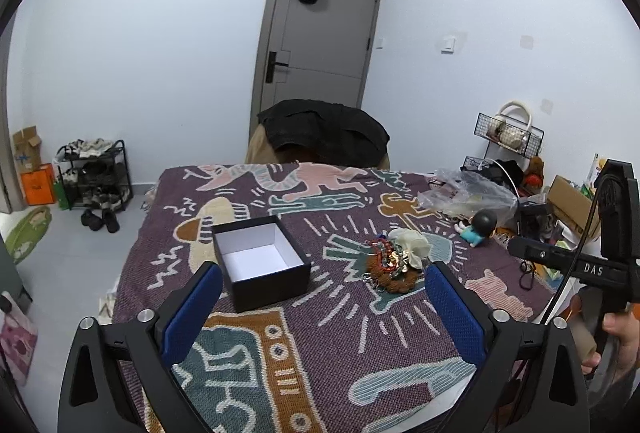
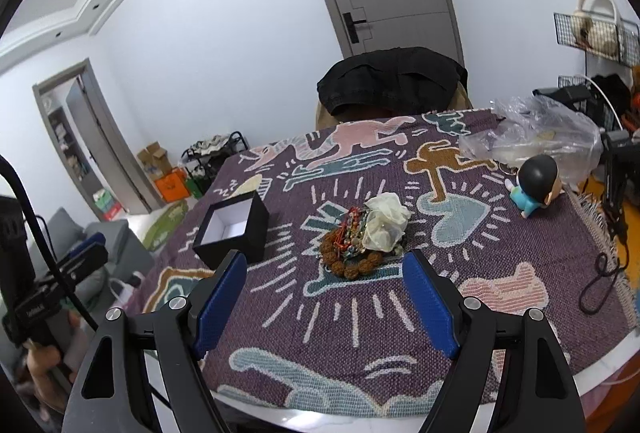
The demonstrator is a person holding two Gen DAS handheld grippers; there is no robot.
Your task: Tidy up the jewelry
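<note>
A pile of jewelry point(image 1: 390, 265) with brown beads, red and teal strands and a cream fabric flower point(image 1: 412, 239) lies on the patterned table cloth point(image 1: 304, 345). An open black box point(image 1: 260, 263) with a white inside stands to its left, empty. My left gripper point(image 1: 324, 273) is open and empty, above the cloth between box and pile. In the right wrist view the pile point(image 2: 360, 245) and box point(image 2: 234, 229) lie ahead of my right gripper point(image 2: 324, 265), which is open and empty just short of the beads.
A small figurine with a black head point(image 2: 534, 185) and a clear plastic bag point(image 2: 536, 137) sit at the far right of the table. A chair with a black jacket point(image 1: 324, 131) stands behind the table. A black cord point(image 2: 600, 281) lies near the right edge.
</note>
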